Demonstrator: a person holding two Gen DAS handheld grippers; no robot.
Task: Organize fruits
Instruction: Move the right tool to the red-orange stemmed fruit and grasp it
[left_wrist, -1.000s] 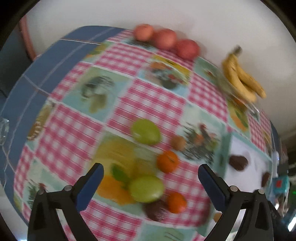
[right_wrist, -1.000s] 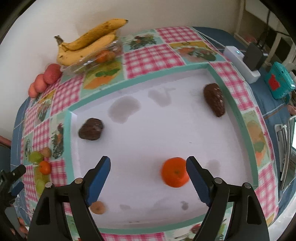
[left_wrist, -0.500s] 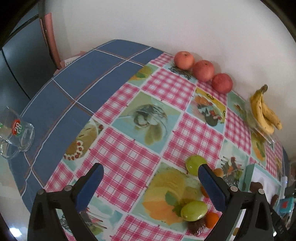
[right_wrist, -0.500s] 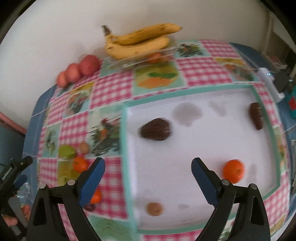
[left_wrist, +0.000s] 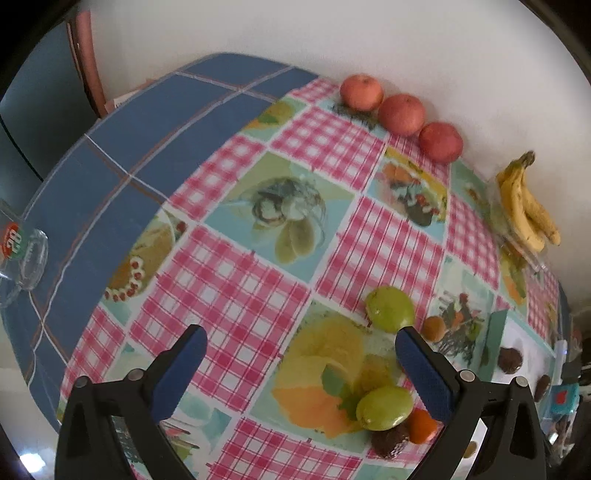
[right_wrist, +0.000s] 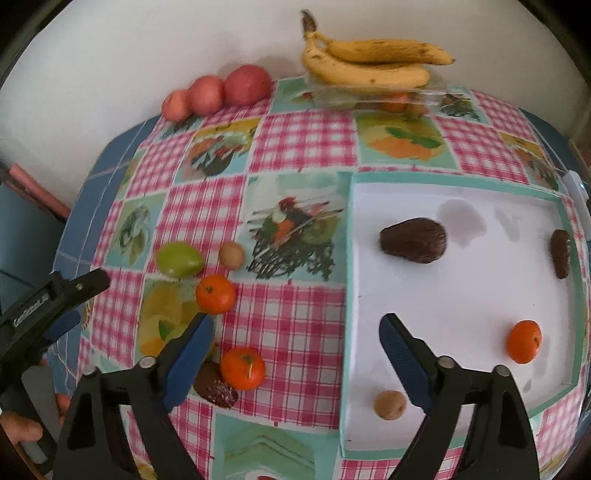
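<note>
My right gripper (right_wrist: 295, 332) is open above the checked cloth, just left of the white tray (right_wrist: 480, 295). An orange (right_wrist: 242, 368) and a dark brown fruit (right_wrist: 216, 384) lie near its left finger. Another orange (right_wrist: 215, 294), a green fruit (right_wrist: 179, 259) and a small tan fruit (right_wrist: 231, 255) lie farther off. In the tray are an orange (right_wrist: 523, 341), two dark brown fruits (right_wrist: 413, 240) and a small tan fruit (right_wrist: 389, 405). My left gripper (left_wrist: 301, 345) is open over the cloth, with a green fruit (left_wrist: 384, 408) by its right finger and another green fruit (left_wrist: 389, 308) beyond.
Three red apples (left_wrist: 400, 114) line the wall. Bananas (right_wrist: 369, 64) rest on a clear plastic box (right_wrist: 369, 96) at the back. A glass mug (left_wrist: 22, 254) stands on the blue cloth at the left. A white power strip (right_wrist: 576, 188) lies beyond the tray.
My right gripper has swung left from over the tray's orange to the cloth beside the tray. My left gripper has pulled back and turned left, away from the fruit cluster.
</note>
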